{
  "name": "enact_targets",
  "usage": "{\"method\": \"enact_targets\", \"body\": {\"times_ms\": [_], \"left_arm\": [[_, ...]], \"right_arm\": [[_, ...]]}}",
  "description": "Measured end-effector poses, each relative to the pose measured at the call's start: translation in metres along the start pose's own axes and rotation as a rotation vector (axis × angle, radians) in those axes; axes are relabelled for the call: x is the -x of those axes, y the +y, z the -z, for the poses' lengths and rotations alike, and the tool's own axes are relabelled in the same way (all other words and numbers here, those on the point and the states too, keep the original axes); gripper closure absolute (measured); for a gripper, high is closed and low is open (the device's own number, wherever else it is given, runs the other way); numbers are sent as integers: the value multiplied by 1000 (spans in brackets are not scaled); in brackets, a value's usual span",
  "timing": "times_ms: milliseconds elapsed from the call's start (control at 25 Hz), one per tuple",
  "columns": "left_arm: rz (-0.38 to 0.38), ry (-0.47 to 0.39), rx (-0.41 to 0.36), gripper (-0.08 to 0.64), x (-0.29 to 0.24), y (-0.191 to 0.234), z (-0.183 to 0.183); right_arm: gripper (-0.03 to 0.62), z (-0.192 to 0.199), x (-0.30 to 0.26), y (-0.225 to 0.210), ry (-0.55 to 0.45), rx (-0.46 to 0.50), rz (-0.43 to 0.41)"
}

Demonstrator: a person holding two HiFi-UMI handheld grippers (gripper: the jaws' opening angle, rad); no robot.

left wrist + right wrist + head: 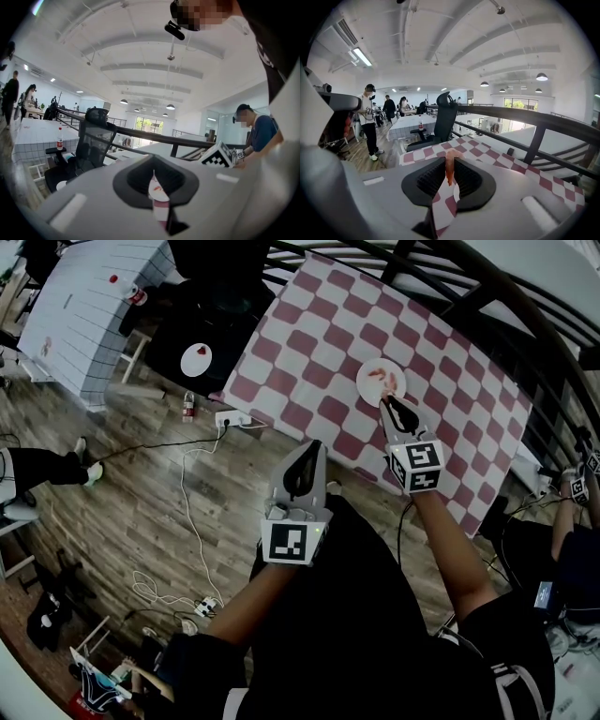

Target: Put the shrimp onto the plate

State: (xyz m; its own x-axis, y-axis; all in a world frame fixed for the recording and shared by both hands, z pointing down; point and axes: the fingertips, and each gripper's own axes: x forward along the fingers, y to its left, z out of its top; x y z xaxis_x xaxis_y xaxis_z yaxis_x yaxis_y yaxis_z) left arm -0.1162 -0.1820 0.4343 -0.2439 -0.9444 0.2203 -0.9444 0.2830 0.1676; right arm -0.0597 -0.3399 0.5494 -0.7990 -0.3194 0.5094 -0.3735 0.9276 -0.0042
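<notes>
A white plate [367, 386] sits on the checkered table and holds at least two orange shrimp [378, 374]. My right gripper [386, 402] hovers at the plate's near rim, shut on another orange shrimp [449, 169] that hangs upright between the ribbed pads. That gripper [450, 165] points along the tablecloth. My left gripper [302, 472] is held back over the floor just off the table's near edge, shut with nothing in it. Through the thin slit of the left gripper [155, 183] I see a sliver of the plate [156, 191] and cloth.
The red-and-white checkered cloth [309, 343] covers the table; a black railing [441, 277] runs along its far side. A black office chair [211, 310], a floor power strip [232, 418] and cables lie to the left. Other people work nearby.
</notes>
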Motion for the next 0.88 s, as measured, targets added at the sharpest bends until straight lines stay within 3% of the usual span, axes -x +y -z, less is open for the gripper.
{"method": "enact_targets", "body": {"times_ms": [880], "left_arm": [[-34,29,5,552,1,13,15]], "right_arm": [[534,71,-77,-32,199,75,1]]}}
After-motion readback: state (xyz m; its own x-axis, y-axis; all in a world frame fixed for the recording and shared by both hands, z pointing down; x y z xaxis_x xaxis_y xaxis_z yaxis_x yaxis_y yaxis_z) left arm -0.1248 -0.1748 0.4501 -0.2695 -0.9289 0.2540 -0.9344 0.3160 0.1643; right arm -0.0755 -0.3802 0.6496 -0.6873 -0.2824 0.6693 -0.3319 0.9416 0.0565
